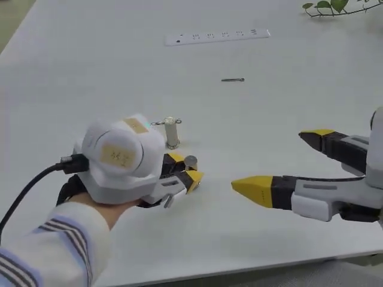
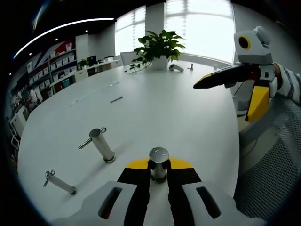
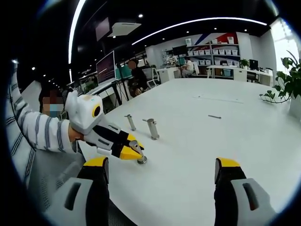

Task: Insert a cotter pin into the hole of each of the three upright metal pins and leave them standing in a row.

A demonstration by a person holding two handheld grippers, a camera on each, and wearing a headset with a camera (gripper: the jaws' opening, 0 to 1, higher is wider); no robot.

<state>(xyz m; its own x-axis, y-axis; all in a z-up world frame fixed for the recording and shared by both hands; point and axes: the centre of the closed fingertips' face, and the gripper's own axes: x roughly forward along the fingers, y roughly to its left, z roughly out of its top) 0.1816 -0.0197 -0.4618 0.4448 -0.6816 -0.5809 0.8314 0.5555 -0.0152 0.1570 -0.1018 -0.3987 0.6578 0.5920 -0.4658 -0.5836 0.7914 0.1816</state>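
Note:
My left gripper [image 1: 189,171] is shut on a bare upright metal pin [image 2: 159,164] that stands on the white table [image 1: 257,119]. Just beyond it stands a second pin [image 1: 172,133] with a cotter pin through its top. In the left gripper view a third pin [image 2: 61,182], also carrying a cotter pin, stands further along; in the head view the gripper's body hides it. A loose cotter pin [image 1: 232,79] lies further back on the table. My right gripper [image 1: 281,162] hovers open and holds nothing, to the right of the pins.
A white power strip [image 1: 218,37] lies at the far side of the table. A potted plant [image 2: 160,44] stands at the table's far end, its leaves [image 1: 335,7] at the top right. The table's near edge runs just below the grippers.

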